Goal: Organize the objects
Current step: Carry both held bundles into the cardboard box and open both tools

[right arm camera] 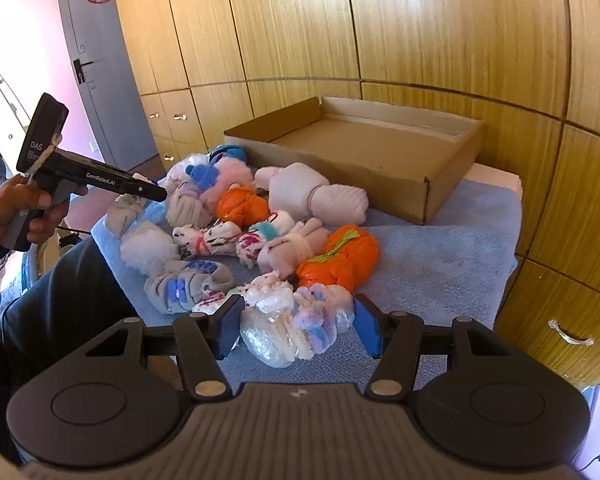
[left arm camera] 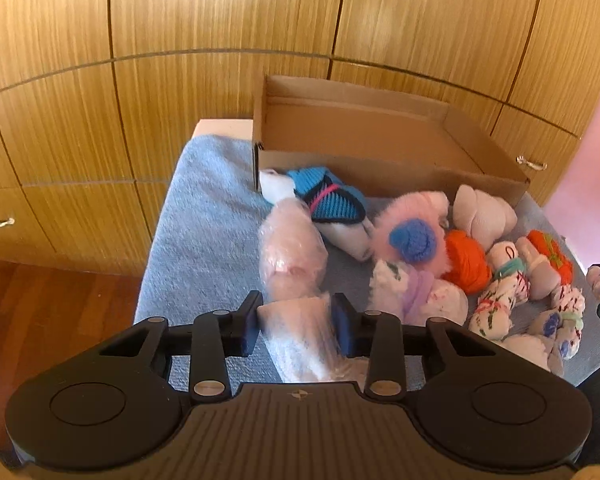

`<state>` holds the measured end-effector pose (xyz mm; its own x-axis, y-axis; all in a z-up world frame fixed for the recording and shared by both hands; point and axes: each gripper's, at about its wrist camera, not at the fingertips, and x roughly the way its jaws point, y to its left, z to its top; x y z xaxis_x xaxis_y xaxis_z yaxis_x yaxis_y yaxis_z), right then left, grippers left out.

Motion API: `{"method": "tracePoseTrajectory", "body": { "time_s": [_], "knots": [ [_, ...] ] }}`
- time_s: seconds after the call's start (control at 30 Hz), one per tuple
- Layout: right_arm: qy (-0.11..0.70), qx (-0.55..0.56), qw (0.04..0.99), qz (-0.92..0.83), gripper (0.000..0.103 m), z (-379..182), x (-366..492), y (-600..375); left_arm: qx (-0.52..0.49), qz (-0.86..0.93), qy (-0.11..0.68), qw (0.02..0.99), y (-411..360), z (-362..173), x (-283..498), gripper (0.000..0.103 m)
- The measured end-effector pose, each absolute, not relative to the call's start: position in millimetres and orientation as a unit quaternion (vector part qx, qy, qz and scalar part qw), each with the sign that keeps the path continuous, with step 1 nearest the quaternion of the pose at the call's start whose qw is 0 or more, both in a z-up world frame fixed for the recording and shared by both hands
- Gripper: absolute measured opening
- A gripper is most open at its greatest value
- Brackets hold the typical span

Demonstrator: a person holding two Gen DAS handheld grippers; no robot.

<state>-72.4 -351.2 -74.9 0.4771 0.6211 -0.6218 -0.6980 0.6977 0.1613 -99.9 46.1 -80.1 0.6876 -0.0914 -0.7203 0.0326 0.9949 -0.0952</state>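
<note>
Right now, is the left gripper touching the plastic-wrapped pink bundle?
Touching. The left wrist view shows the left gripper with both pads pressed against the plastic-wrapped pink bundle, no gap on either side.

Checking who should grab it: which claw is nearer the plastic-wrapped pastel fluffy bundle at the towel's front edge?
Right. The right claw is open around the plastic-wrapped pastel fluffy bundle; the left claw is off at the far side of the pile, shut on a plastic-wrapped pale pink bundle.

Bundled socks (right arm camera: 284,236) heaped beside empty cardboard box (right arm camera: 432,196)
</note>
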Motion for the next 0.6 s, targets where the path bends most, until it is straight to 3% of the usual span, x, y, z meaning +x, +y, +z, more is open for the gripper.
{"method": "tracePoseTrajectory", "body": {
  "time_s": [0.37,0.6],
  "knots": [
    [0.328,-0.063,0.86,0.385,0.054,-74.1,-70.9,-347.4,-0.04,-0.043,0.384,0.922,44.7,-77.1,-100.7,0.04],
    [0.305,-0.045,0.871,0.383,0.054,-46.3,-58.9,-355.5,-0.034,-0.066,0.369,0.926,41.6,-43.4,-79.2,0.039]
  ]
}}
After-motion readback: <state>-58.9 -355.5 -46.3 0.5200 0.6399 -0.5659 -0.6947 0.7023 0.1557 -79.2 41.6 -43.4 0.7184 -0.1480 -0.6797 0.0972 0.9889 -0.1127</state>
